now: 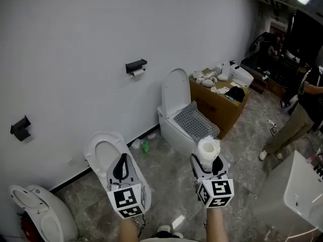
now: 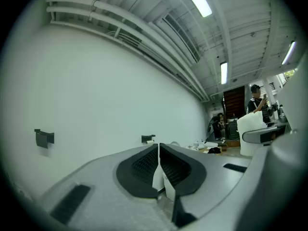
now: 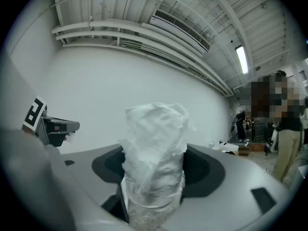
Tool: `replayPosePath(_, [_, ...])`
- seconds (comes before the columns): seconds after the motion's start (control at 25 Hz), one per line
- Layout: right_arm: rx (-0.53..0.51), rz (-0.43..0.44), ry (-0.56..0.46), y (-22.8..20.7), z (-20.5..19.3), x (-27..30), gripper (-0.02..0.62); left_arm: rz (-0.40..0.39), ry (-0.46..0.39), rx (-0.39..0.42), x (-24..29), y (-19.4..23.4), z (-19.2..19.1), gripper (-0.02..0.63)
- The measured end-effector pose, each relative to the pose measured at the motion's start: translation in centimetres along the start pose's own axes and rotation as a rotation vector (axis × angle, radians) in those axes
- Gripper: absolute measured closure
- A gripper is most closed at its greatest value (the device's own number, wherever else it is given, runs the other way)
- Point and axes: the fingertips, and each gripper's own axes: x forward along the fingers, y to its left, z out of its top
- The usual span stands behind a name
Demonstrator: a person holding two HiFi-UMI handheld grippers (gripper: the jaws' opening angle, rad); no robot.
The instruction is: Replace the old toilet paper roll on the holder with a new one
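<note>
- The right gripper [image 1: 208,161] has its jaws spread pretty wide and clamped on the fresh white toilet paper roll [image 1: 208,149]. The roll stands upright between the pads, a bit crumpled on top, with what looks like clear wrap round its lower part.
- The left gripper [image 1: 121,166] is squeezed fully together with nothing in it, held level out front beside the right one.
- The black wall-mounted holder [image 1: 136,65] sits up on the white wall, well apart from both grippers. The small old white roll [image 1: 137,72] hangs just under it.
- There's also a second black bracket [image 1: 20,127] further left on the same wall. It looks bare from here, but it's too small to be sure.
- My read is that this is the carry-over stage. The new roll is in hand, the old one is still on the holder, and the swap itself hasn't started.
- Next move, I reckon, is to close in on the holder, past the white toilet with its lid up [image 1: 175,110]. The right gripper is busy, so the free left gripper has to open and slide the old roll off.
- The grip on the new roll should stay gentle, because soft paper squashes easily.
</note>
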Motion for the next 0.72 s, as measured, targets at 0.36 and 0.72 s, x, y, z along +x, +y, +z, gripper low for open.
replayPosePath(0.36, [0.006,0.002,0.003,0.2,-0.2,0.7,0.286,0.003,-0.006,0.003,0.6,0.2,0.1,0.595])
replayPosePath(0.72, [0.028,0.005,-0.008,1.0,-0.5,3.2,0.285,-0.016,-0.017,0.002,2.9,0.9,0.1,0.595])
